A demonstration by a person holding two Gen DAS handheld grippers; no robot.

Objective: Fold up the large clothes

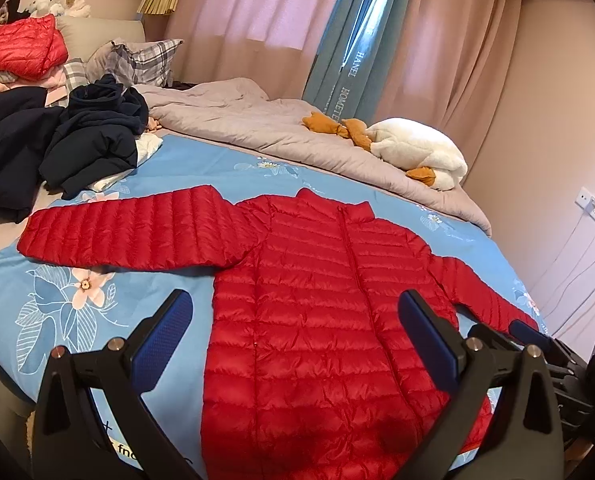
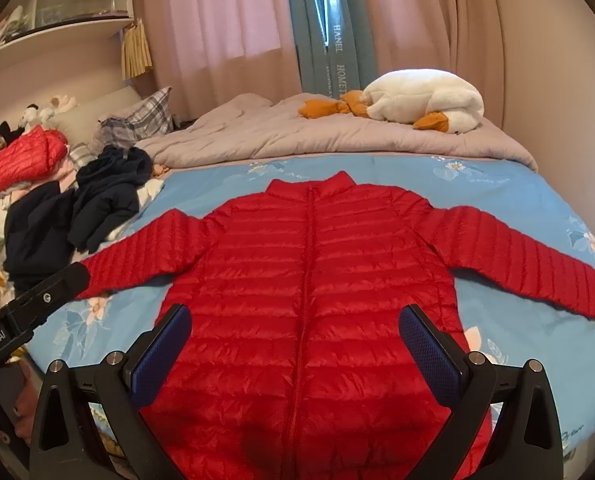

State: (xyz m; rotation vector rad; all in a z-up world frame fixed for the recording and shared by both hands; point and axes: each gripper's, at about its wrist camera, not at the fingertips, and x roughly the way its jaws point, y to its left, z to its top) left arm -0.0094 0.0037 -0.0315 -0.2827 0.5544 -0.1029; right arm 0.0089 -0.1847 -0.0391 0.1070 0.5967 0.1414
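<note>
We hold our left gripper (image 1: 293, 334) wide open over the bed (image 1: 77, 320), and it grips nothing. The red jacket (image 1: 317, 320) lies flat right under and ahead of it, zipped up, front side up. One sleeve (image 1: 137, 232) goes out to the left of the left gripper. Our right gripper (image 2: 295, 342) is wide open too and holds nothing, with the jacket spread just below it and both sleeves out to the sides. Far ahead of it we see a white goose toy (image 2: 421, 96) on a grey blanket (image 2: 257, 132). Dark clothes (image 2: 77, 216) sit far off to its left
</note>
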